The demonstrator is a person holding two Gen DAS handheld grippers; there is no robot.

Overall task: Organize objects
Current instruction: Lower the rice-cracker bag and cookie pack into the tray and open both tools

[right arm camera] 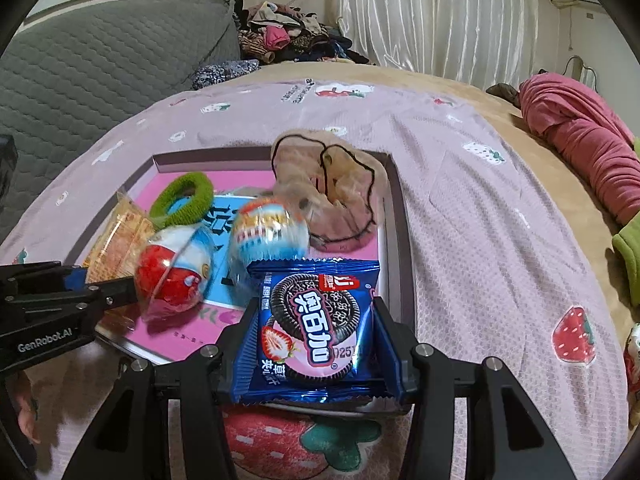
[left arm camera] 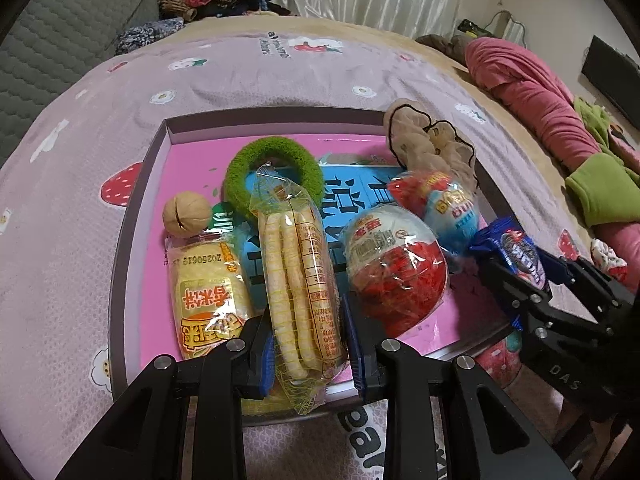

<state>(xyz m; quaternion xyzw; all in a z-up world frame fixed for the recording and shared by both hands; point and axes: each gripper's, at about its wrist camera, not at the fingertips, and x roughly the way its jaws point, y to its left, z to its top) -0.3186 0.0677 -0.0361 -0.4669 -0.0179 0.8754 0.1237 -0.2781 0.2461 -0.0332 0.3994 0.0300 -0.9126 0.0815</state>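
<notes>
Two tongs: both are seen over a shallow tray (left arm camera: 136, 208) laid on a bed.
Left tongs (left arm camera: 308, 344): pinched on a clear rice-cracker pack (left arm camera: 298, 280), held above the tray's near edge.
Right tongs (right arm camera: 316, 344): pinched on a blue cookie packet (right arm camera: 316, 328), at the tray's near right corner.
Tray contents: a walnut (left arm camera: 186, 214), green hair tie (left arm camera: 272, 168), yellow snack pack (left arm camera: 208, 292), two wrapped eggs (left arm camera: 396, 268) and a beige scrunchie (right arm camera: 332, 196).

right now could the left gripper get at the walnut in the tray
Probably not yet: the left gripper is shut on the rice cracker pack. The walnut lies uncovered in the tray, so the path looks free once it lets go.
</notes>
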